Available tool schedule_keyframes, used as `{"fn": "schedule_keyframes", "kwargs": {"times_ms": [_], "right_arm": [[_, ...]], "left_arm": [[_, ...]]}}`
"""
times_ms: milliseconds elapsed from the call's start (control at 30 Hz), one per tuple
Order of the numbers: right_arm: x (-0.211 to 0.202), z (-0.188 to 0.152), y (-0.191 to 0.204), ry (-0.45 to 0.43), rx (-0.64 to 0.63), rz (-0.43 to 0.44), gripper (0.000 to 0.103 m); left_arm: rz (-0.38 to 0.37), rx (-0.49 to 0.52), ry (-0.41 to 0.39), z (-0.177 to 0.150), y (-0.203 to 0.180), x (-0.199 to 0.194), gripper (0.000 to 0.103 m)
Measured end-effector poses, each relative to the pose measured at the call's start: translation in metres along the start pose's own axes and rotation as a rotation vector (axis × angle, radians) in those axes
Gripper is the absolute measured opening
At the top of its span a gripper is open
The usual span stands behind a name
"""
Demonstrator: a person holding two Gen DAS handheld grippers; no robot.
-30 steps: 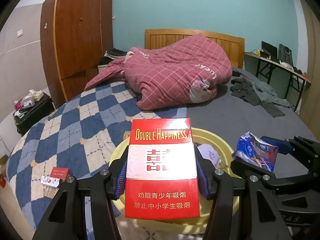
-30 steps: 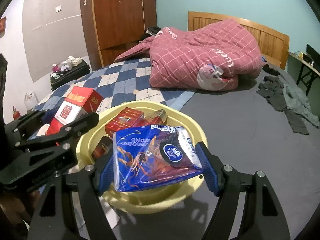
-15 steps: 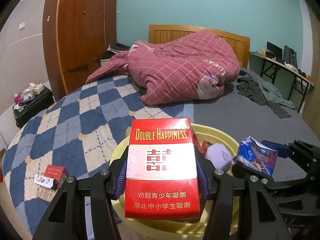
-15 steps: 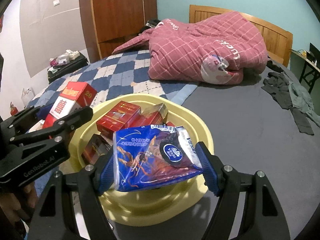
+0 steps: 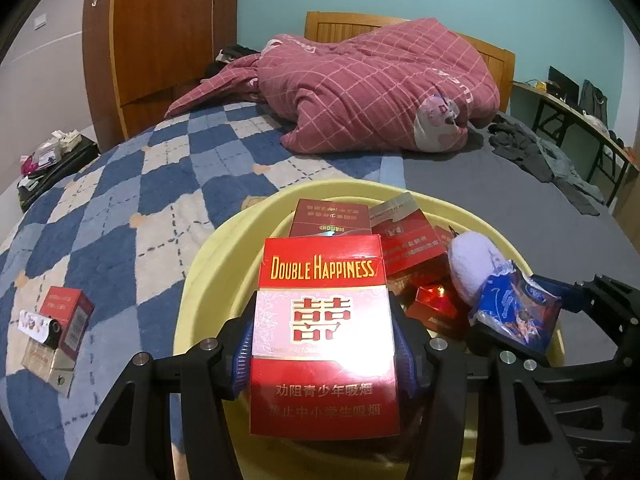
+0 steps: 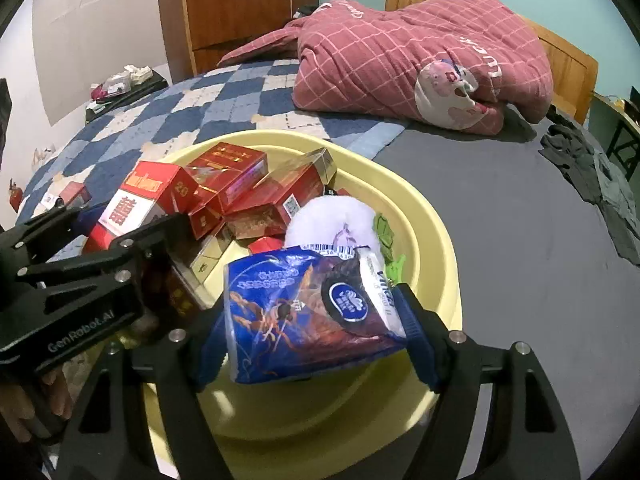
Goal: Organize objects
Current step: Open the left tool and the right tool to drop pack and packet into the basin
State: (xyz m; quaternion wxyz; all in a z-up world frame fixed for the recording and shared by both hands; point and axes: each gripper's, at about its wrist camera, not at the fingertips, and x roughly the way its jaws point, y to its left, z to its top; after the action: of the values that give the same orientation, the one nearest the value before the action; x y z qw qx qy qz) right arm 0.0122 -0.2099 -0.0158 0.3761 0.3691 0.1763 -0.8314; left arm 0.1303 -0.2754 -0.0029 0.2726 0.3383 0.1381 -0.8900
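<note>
My left gripper (image 5: 325, 330) is shut on a red Double Happiness cigarette pack (image 5: 324, 320), held just over the near side of the yellow basin (image 5: 208, 264). In the right wrist view that pack (image 6: 136, 200) hangs above the basin's left rim. My right gripper (image 6: 314, 318) is shut on a blue snack packet (image 6: 304, 316) over the basin's (image 6: 436, 240) near right part; the packet (image 5: 516, 312) also shows in the left wrist view. Several red cigarette packs (image 6: 256, 196) and a pale purple plush (image 6: 328, 220) lie inside the basin.
The basin sits on a bed with a blue checked blanket (image 5: 120, 208) and a grey sheet (image 6: 520, 240). A red pack and a small item (image 5: 56, 328) lie on the blanket at left. A pink quilt (image 5: 380, 88), dark clothes (image 5: 540, 156) and a wooden wardrobe (image 5: 160, 40) lie beyond.
Both grippers have come down and closer to the basin with their loads still held. The basin and its contents now fill more of each view.
</note>
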Motion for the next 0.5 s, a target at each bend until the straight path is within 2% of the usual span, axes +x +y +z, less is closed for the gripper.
{"fn": "schedule_keyframes", "kwargs": {"times_ms": [233, 400, 433, 500], "right_arm": [[0.005, 0.004, 0.0, -0.005, -0.005, 0.002, 0.076], [0.0, 0.003, 0.001, -0.018, -0.025, -0.002, 0.08], [-0.003, 0.003, 0.001, -0.025, -0.027, -0.001, 0.084], [-0.012, 0.003, 0.001, -0.047, -0.033, -0.005, 0.09]], "left_arm": [[-0.014, -0.023, -0.001, -0.001, 0.005, 0.005, 0.055], [-0.01, -0.028, -0.017, -0.004, 0.001, -0.009, 0.056], [-0.012, -0.032, -0.026, -0.003, -0.001, -0.014, 0.057], [-0.006, -0.026, -0.052, -0.002, -0.004, -0.028, 0.072]]}}
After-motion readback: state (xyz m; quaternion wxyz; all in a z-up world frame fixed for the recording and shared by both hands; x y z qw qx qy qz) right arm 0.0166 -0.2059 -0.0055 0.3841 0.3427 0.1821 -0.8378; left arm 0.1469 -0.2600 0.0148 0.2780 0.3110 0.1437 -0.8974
